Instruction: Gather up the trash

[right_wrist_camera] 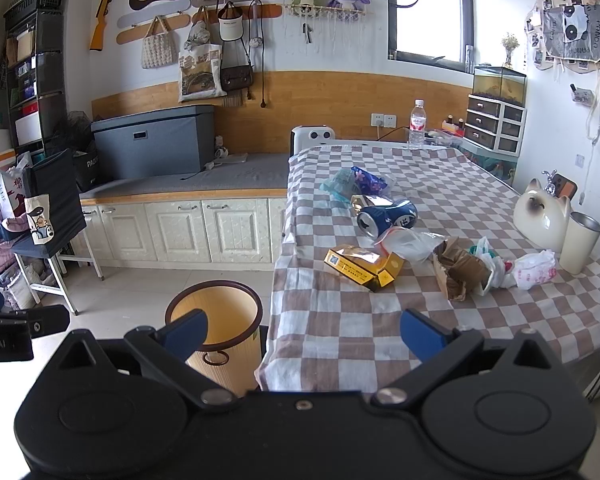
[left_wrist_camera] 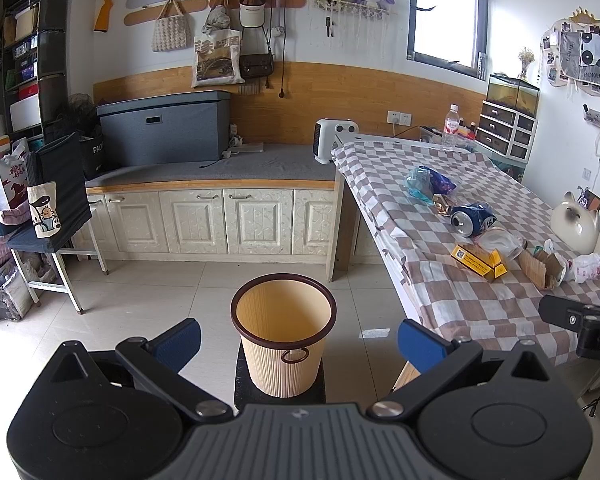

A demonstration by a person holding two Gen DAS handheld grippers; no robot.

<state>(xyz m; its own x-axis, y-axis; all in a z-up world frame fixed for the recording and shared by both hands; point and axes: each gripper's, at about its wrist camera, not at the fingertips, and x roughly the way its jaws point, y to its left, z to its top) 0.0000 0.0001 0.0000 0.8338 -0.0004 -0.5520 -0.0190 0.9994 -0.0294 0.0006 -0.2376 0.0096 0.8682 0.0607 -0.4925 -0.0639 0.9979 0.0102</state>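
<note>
- Your left gripper point(left_wrist_camera: 299, 340) and right gripper point(right_wrist_camera: 304, 332) are both spread, holding nothing.
- The bin point(left_wrist_camera: 283, 336) beside the table's point(right_wrist_camera: 340, 332) near corner looks empty.
- Box point(right_wrist_camera: 364, 266), can point(right_wrist_camera: 388, 216) and wrappers point(right_wrist_camera: 534, 270) lie mid-table, uncollected.

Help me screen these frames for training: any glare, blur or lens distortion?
Left wrist view: window blown out white, table edges bowed by the fisheye, corners vignetted black. Right wrist view: same overexposed window, small glare on the floor; trash such as the yellow box stays sharp.

One bin point(left_wrist_camera: 283, 336), one can point(right_wrist_camera: 386, 216), one yellow box point(right_wrist_camera: 363, 266).
</note>
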